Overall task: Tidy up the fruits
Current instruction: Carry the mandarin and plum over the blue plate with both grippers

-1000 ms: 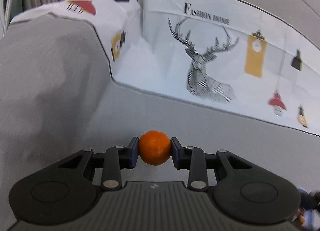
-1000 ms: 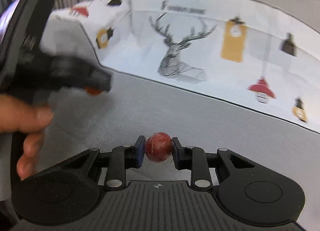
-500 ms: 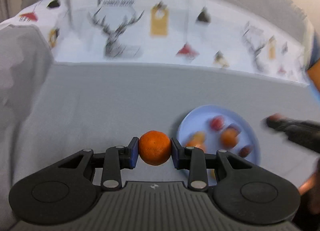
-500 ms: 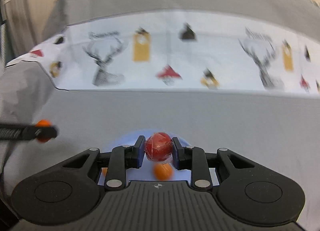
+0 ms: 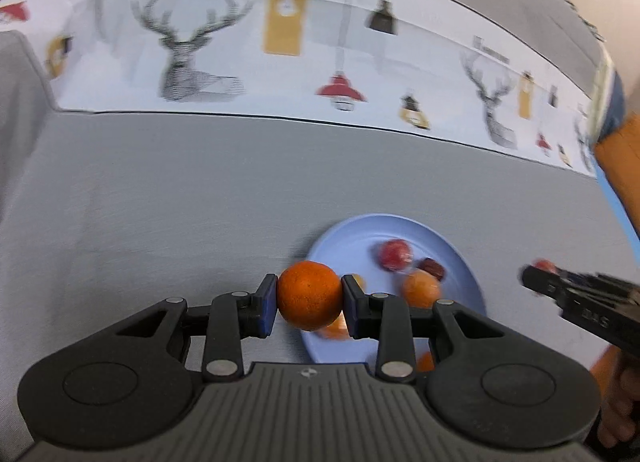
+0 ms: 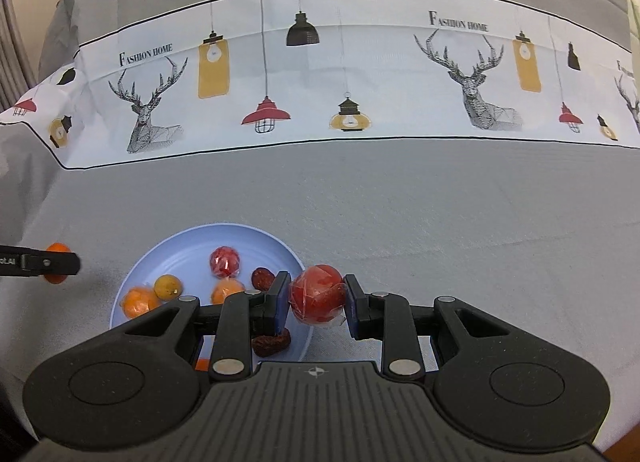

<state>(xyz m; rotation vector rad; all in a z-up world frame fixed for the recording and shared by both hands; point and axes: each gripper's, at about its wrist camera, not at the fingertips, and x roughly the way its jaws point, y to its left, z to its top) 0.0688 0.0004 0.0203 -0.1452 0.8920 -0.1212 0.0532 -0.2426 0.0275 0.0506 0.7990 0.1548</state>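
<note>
My left gripper [image 5: 309,300] is shut on an orange tangerine [image 5: 310,295], held just left of a light blue plate [image 5: 352,238]. My right gripper [image 6: 317,300] is shut on a red wrapped fruit [image 6: 318,298], held at the right rim of the same plate [image 6: 188,242]. The plate holds a red wrapped fruit [image 6: 225,261], several orange fruits [image 6: 168,287] and dark red dates [image 6: 262,278]. The left gripper with its tangerine [image 6: 56,249] shows at the far left of the right wrist view. The right gripper [image 5: 540,280] shows at the right of the left wrist view.
The table wears a grey cloth [image 6: 440,222] with a white printed band [image 6: 320,82] of deer and lamps across the back. The cloth drops off at the left edge [image 5: 24,70].
Both grippers swung right from the table's left corner to the plate, each still holding its fruit. The plate came into view and now lies between them.
</note>
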